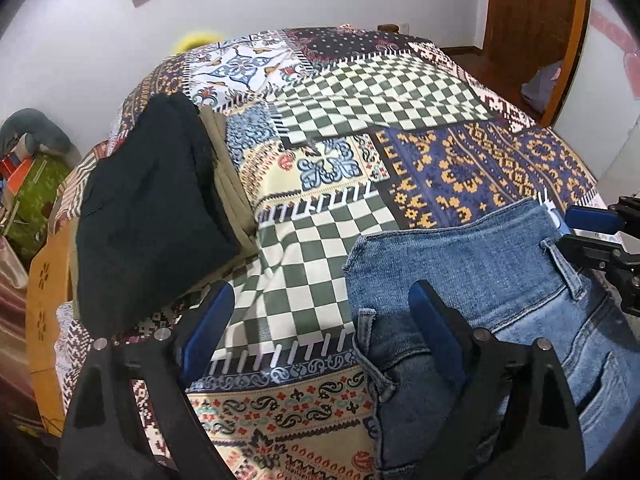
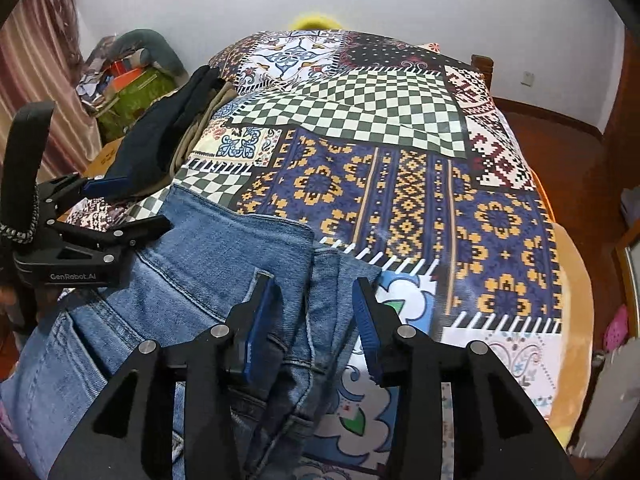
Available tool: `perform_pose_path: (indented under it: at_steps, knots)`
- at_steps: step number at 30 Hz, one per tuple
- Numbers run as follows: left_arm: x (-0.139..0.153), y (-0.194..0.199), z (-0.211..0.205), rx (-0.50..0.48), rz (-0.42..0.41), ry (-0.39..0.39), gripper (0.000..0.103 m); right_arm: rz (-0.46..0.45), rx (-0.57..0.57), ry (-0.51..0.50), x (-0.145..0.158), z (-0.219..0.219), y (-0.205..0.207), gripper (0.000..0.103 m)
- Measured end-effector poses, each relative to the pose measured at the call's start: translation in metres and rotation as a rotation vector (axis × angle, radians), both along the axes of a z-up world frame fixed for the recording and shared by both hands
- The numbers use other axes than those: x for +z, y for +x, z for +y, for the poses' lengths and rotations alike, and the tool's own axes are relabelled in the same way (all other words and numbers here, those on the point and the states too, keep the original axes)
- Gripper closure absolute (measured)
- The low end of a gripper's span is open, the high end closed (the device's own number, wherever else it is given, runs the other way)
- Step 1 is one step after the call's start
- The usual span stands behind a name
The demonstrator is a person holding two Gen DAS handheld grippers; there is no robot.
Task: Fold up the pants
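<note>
Blue jeans [image 1: 480, 264] lie on the near side of the patchwork bedspread [image 1: 360, 120], waistband and a back pocket facing up. My left gripper [image 1: 322, 312] stands wide open at their left edge, one finger over the denim and the other over the bedspread, holding nothing. In the right wrist view the jeans [image 2: 208, 248] show a folded right edge. That edge runs between the pads of my right gripper [image 2: 314, 316], which stand apart and do not press on it. Each gripper shows in the other's view: the right gripper [image 1: 576, 232], the left gripper [image 2: 132, 204].
A stack of folded black and khaki pants [image 1: 160, 208] [image 2: 160, 136] sits at the bed's left side. Beyond it, off the bed, are a green box and clutter [image 1: 36, 192]. A wooden door [image 1: 528, 20] stands at the back right. The bed frame's wooden rim [image 2: 576, 280] runs along the right.
</note>
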State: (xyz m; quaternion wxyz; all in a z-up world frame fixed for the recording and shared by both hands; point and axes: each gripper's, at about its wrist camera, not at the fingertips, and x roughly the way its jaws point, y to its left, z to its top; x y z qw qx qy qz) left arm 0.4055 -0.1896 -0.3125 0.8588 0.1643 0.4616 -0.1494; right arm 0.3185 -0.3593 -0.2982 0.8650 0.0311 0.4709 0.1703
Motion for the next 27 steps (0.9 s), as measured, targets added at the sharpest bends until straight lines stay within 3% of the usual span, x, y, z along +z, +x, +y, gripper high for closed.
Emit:
perform_pose_path:
  at_steps: [7, 12, 16, 18, 21, 27]
  knots:
    - [0.054, -0.037, 0.008, -0.029, -0.095, -0.063, 0.013, -0.056, 0.003, -0.009, 0.038, -0.003, -0.025, 0.064]
    - [0.082, -0.072, 0.020, -0.025, -0.110, -0.160, 0.012, -0.104, 0.005, 0.012, 0.066, -0.007, -0.054, 0.045]
    - [0.097, -0.101, 0.028, -0.016, -0.134, -0.183, 0.007, -0.143, -0.002, 0.019, 0.087, -0.008, -0.082, 0.032]
    - [0.100, -0.110, 0.033, -0.001, -0.142, -0.203, 0.004, -0.152, -0.013, 0.024, 0.095, -0.009, -0.093, 0.024]
    - [0.101, -0.119, 0.046, 0.010, -0.117, -0.247, 0.002, -0.155, -0.030, 0.021, 0.099, -0.011, -0.105, 0.024]
    - [0.081, -0.120, 0.067, 0.050, -0.043, -0.230, 0.002, -0.152, -0.057, -0.045, 0.086, -0.009, -0.128, 0.024]
